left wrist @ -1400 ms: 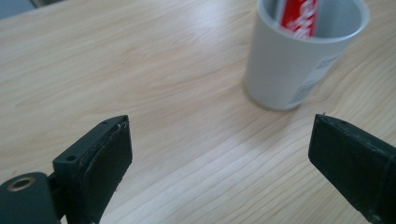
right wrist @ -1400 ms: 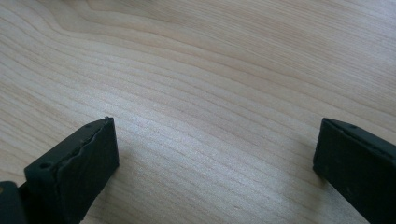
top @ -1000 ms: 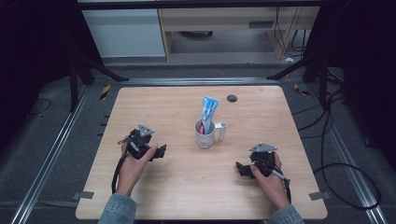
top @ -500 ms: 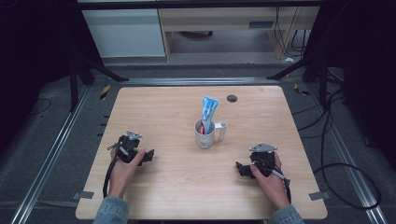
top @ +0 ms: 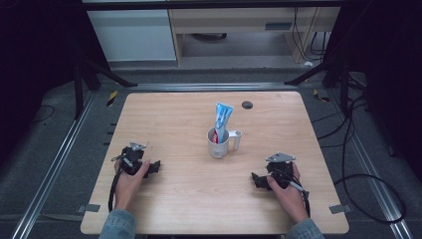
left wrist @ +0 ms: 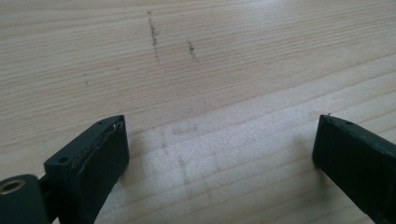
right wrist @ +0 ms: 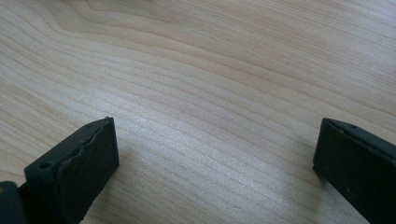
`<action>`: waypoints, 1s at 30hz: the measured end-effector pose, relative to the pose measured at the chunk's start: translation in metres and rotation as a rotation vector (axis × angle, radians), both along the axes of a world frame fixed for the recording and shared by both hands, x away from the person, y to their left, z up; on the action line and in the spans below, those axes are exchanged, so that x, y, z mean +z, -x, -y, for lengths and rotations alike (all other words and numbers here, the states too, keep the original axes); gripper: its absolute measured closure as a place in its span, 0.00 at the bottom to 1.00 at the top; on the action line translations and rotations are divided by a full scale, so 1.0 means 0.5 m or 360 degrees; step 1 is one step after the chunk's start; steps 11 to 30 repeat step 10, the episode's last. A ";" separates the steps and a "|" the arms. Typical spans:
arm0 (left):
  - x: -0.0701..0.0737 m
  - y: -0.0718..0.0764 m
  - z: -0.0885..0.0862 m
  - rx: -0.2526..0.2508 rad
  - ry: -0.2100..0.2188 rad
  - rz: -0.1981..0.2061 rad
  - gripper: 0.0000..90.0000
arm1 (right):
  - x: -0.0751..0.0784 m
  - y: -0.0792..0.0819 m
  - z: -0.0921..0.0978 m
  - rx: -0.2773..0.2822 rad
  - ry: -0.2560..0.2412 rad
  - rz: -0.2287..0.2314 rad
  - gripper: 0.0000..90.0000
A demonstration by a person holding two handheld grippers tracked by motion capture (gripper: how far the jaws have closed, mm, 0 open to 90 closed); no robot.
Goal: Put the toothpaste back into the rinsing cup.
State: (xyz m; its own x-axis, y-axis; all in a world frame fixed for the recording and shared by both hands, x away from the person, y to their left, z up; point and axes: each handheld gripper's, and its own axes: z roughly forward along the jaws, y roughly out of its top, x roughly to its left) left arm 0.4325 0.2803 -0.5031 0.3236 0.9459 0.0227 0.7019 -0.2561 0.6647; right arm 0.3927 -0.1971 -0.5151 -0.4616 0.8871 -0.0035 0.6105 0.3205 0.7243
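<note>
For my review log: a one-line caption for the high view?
Both open grippers, left and right, rest on the wooden table flanking a white mug.

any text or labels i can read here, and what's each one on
None can be read.
Blue tube standing in the white mug: it carries printing, too small and blurred to read.
Red item in the mug: no legible text.
Wooden table: just grain and faint scuff marks, no writing.
Left tool and right tool: no visible markings.
</note>
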 end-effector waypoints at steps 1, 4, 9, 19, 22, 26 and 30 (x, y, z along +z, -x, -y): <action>-0.001 -0.001 -0.002 -0.0006 0.0003 0.0009 0.02 | 0.000 0.000 0.000 0.0000 0.0001 0.0001 0.00; -0.012 -0.002 -0.012 -0.0005 0.0034 0.0096 0.00 | 0.000 0.000 0.000 0.0000 0.0000 0.0000 0.00; -0.013 -0.003 -0.014 -0.0009 0.0036 0.0097 0.00 | 0.000 0.000 0.000 -0.0001 0.0002 0.0002 0.01; -0.013 -0.003 -0.015 -0.0005 0.0039 0.0094 0.00 | 0.000 0.000 0.000 0.0000 -0.0001 0.0002 0.00; -0.013 -0.003 -0.015 -0.0005 0.0039 0.0094 0.00 | 0.000 0.000 0.000 0.0000 -0.0001 0.0002 0.00; -0.013 -0.003 -0.015 -0.0005 0.0039 0.0094 0.00 | 0.000 0.000 0.000 0.0000 -0.0001 0.0002 0.00; -0.013 -0.003 -0.015 -0.0005 0.0039 0.0094 0.00 | 0.000 0.000 0.000 0.0000 -0.0001 0.0002 0.00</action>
